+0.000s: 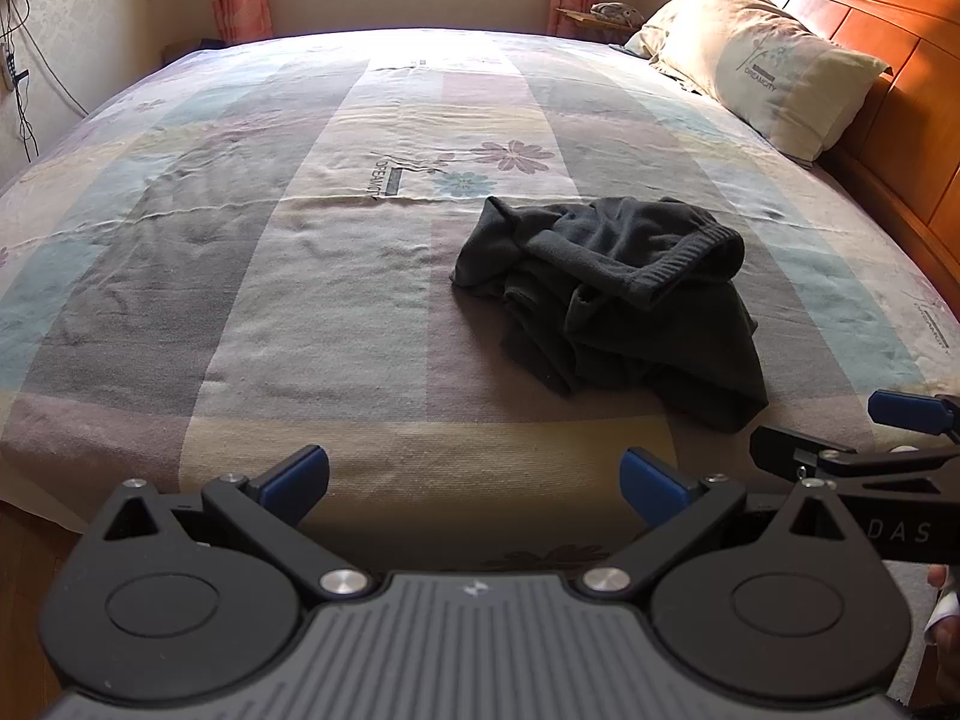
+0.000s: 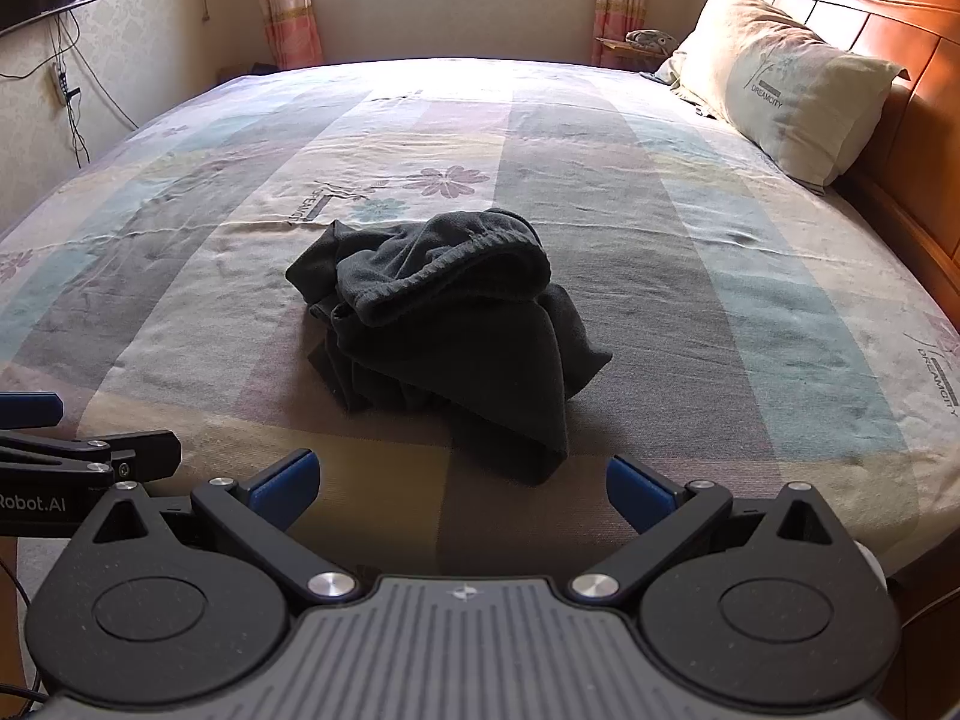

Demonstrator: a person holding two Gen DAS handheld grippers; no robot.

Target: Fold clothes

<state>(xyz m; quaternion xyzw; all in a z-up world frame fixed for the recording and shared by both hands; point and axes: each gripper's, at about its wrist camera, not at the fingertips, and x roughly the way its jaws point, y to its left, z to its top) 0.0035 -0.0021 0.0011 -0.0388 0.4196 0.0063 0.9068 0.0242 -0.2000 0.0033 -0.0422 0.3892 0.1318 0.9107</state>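
— Where's the garment from where you stand?

— The dark garment (image 2: 444, 324) lies bunched in a heap on the bed (image 2: 750, 312), ahead of my right gripper (image 2: 462, 489) and a little left of its centre line. From my left gripper (image 1: 474, 480) it sits ahead and off to the right. Neither touches it; both hang over the near edge of the bed, jaws spread wide, nothing between them.

— So what's the step?

— Opening the heap out flat, I'd say, before any fold. The ribbed band (image 2: 456, 273) rides on top, facing me, so I'd judge that the best hold: each gripper takes one end of it, well apart.

— Anything to watch?

— Pinch one layer only, not the bedsheet under it, then lift and shake so the cloth hangs free.
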